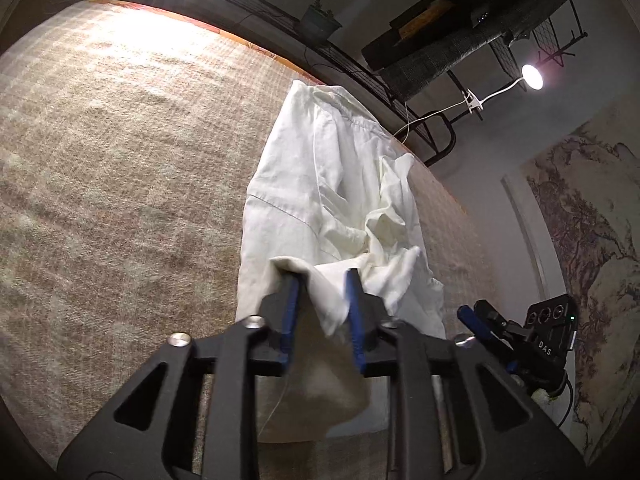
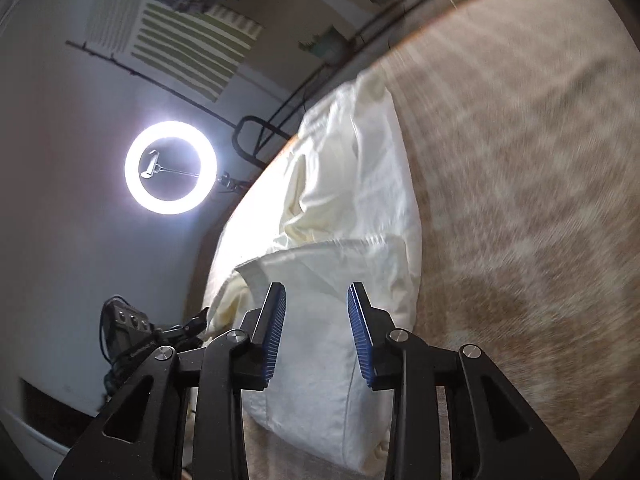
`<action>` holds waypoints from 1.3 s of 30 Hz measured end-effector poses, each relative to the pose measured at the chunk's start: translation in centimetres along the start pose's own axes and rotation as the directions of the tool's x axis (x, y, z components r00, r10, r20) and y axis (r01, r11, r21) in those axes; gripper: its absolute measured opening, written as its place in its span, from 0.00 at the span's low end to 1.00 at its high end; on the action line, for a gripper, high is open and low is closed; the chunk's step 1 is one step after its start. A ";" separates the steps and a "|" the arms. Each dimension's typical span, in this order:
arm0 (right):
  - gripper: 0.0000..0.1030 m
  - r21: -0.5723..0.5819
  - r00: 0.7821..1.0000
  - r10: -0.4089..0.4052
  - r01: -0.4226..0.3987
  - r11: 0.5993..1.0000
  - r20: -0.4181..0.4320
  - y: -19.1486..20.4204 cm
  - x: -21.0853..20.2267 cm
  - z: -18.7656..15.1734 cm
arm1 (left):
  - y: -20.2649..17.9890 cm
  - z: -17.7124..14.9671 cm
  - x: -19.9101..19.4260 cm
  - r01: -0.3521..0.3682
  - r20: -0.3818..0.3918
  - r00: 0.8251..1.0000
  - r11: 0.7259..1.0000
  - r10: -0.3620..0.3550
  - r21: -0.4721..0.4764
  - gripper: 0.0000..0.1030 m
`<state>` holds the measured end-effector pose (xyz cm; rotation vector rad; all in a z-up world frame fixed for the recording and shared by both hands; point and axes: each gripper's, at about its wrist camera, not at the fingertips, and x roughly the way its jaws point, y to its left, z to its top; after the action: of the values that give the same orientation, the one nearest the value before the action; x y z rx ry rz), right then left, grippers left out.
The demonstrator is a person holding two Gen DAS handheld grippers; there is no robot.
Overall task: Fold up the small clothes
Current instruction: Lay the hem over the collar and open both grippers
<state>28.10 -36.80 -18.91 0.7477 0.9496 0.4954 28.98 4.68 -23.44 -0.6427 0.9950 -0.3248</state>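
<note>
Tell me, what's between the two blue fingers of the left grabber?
A loose flap of the white garment hangs between the left gripper's open fingers, seen in the left wrist view.

Beige woven blanket (image 1: pixel 120 168); lit ring light (image 2: pixel 171 167); potted plant (image 1: pixel 320 20); landscape mural (image 1: pixel 592 248).

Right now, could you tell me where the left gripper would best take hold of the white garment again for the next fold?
I would grip the loose corner flap of the white garment that already hangs between the open left gripper, coming in from the near edge. That flap stands free of the beige cover, so the pads can close on both faces. The crumpled middle looks too bunched for a clean hold.
</note>
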 end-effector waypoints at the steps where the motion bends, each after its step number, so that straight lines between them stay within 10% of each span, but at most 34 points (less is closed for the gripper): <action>1: 0.31 -0.021 1.000 -0.012 0.012 1.000 0.008 0.4 -0.3 -0.1 | 0.0 0.0 -0.4 -0.006 0.022 1.000 1.000 0.006 -0.001 0.57; 9: 0.31 -0.222 0.994 -0.102 0.089 0.971 -0.044 4.1 0.1 -2.6 | -0.8 0.2 -3.7 0.001 0.112 0.994 0.999 -0.006 0.041 0.63; 14: 0.31 -0.340 0.987 -0.141 0.108 0.934 -0.075 6.1 0.7 -4.8 | -3.9 -3.1 -3.5 -0.048 0.074 0.997 0.964 0.029 0.263 0.33; 18: 0.31 -0.437 0.966 -0.250 0.199 0.877 -0.062 6.6 2.0 -6.6 | -4.3 -4.3 0.1 -0.177 0.071 0.984 0.914 0.162 0.366 0.33; 25: 0.20 -0.486 0.910 -0.409 0.326 0.811 -0.072 4.7 3.7 -7.9 | -0.9 -1.2 3.6 -0.372 0.072 0.928 0.894 0.366 0.249 0.33; 29: 0.21 -0.501 0.885 -0.465 0.388 0.773 -0.032 6.1 2.3 -8.0 | -1.3 -0.5 -0.7 -0.330 0.091 0.944 0.922 0.318 0.201 0.33; 39: 0.23 -0.455 0.942 -0.313 0.334 0.826 0.123 13.5 -10.4 -7.9 | -8.3 -2.1 -15.3 -0.333 0.286 0.926 0.888 0.245 0.318 0.33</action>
<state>15.25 -32.24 -5.99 0.1459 0.8468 0.3839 19.53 5.62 -8.75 -0.1833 0.7584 -0.1521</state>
